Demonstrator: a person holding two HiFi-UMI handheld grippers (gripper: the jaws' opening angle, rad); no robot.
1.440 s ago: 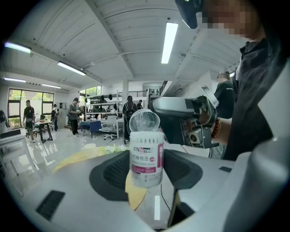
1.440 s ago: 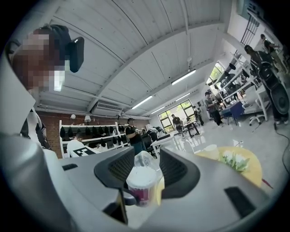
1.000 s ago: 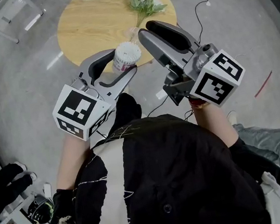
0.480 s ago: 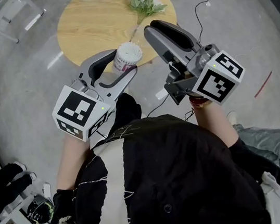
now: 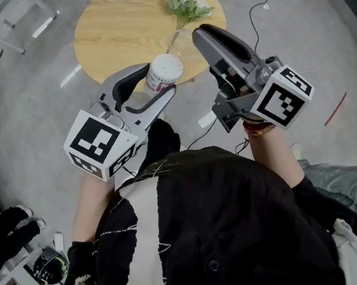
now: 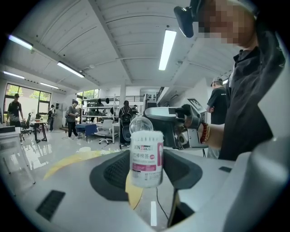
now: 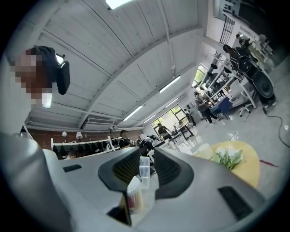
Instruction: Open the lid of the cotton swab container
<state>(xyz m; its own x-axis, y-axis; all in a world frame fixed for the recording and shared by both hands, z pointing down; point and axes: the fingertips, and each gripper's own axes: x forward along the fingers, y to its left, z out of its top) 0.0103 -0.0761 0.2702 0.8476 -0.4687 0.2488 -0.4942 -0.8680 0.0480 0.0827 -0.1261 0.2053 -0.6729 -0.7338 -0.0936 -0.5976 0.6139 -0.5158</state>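
Left claw (image 5: 148,85) pinches the cotton swab container (image 5: 165,72); its lid (image 6: 141,125) stands flipped up; right claw (image 5: 210,36) has drawn aside and is closing, the lid between its jaws unpinched; opening looks done.

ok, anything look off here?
Nothing spilled or damaged. The cotton swab container sits upright in the left gripper, its clear lid already tipped up. On the right gripper the jaws are closing with that lid between them, pads not yet touching.
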